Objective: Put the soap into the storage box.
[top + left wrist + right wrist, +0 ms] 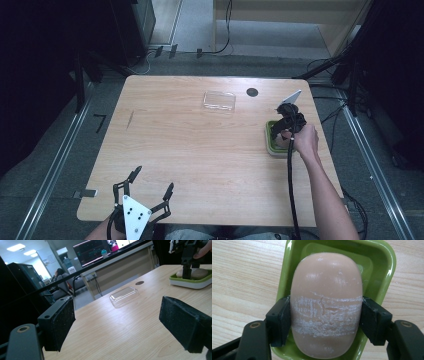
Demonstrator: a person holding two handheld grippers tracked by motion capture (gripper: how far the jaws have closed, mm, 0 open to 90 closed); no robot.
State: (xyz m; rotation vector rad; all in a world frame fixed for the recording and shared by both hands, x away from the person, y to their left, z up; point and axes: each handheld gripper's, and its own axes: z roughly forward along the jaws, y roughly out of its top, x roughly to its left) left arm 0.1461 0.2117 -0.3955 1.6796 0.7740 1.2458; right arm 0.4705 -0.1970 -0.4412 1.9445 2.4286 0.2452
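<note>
A beige oval soap bar (pixel 325 302) lies in a green soap dish (pixel 382 270) at the table's right side. My right gripper (pixel 325 320) points down into the dish, both pads pressed against the bar's sides, shut on it. In the high view the right gripper (pixel 286 131) stands over the green dish (pixel 270 141). My left gripper (pixel 150 187) hovers at the near left edge of the table, open and holding nothing. From the left gripper view the soap bar (pixel 201 272) rests in the dish (pixel 190 282) at the far right. A clear plastic lid (pixel 219 100) lies at the back middle.
The clear lid (pixel 124 296) lies flat on the wooden table (pixel 190 150). A small dark round hole (pixel 252 92) sits near the back edge. Cables and metal rails run along the floor on both sides.
</note>
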